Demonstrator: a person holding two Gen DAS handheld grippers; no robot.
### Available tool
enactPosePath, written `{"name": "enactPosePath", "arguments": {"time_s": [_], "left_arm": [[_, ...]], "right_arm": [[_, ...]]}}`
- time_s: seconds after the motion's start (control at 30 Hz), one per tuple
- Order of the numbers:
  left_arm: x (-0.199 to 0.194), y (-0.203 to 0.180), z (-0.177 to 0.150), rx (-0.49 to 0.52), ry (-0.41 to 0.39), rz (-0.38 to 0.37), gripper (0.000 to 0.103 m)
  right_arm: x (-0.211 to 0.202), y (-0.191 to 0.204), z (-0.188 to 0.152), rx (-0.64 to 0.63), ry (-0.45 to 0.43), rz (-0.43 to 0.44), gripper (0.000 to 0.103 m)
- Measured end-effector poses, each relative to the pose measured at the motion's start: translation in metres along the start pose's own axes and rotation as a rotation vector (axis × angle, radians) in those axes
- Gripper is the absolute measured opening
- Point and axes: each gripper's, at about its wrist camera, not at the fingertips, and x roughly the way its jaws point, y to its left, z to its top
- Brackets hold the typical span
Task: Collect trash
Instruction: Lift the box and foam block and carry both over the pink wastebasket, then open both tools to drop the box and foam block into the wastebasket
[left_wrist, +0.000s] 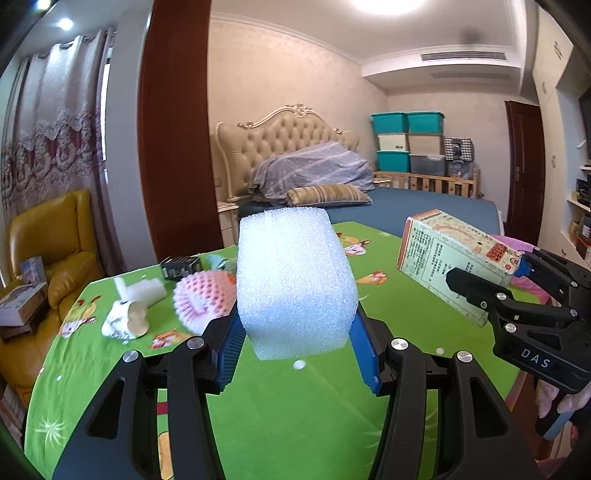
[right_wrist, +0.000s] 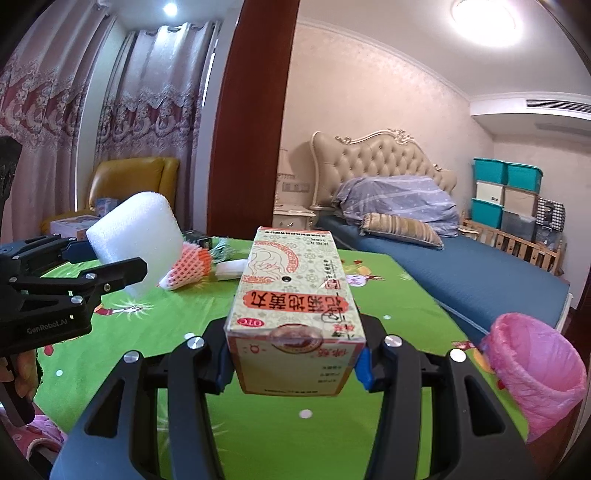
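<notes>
The left gripper is clenched on a white foam block, which is pinched between its two blue pads and lifted above the green tablecloth. The right gripper grasps a printed cardboard box by its near end, the box lying lengthwise out ahead of the fingers and raised off the cloth. In the left wrist view the box shows at the right, tilted, with the right gripper behind it; in the right wrist view the foam block sits at the left in the other gripper.

Still lying on the cloth at its far side are a pink foam fruit net, a crumpled paper cup, a small white foam piece and a small black box, all close together. A bin lined with a pink bag stands at the right edge of the table, near the bed
</notes>
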Motion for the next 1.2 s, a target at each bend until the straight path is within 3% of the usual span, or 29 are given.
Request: {"name": "enactPosePath", "arguments": {"time_s": [0.47, 0.87, 1.2], "left_arm": [[0.029, -0.062, 0.035, 0.059, -0.002, -0.177, 0.051], [0.067, -0.161, 0.059, 0.16, 0.033, -0.364, 0.051], [0.116, -0.238, 0.083, 0.149, 0.112, -0.536, 0.051]], "right_arm": [[-0.026, -0.077, 0.004, 0.041, -0.057, -0.171, 0.049], [-0.055, -0.178, -0.017, 0.11, -0.045, -0.375, 0.049], [-0.071, -0.272, -0.048, 0.154, -0.018, -0.506, 0.049]]}}
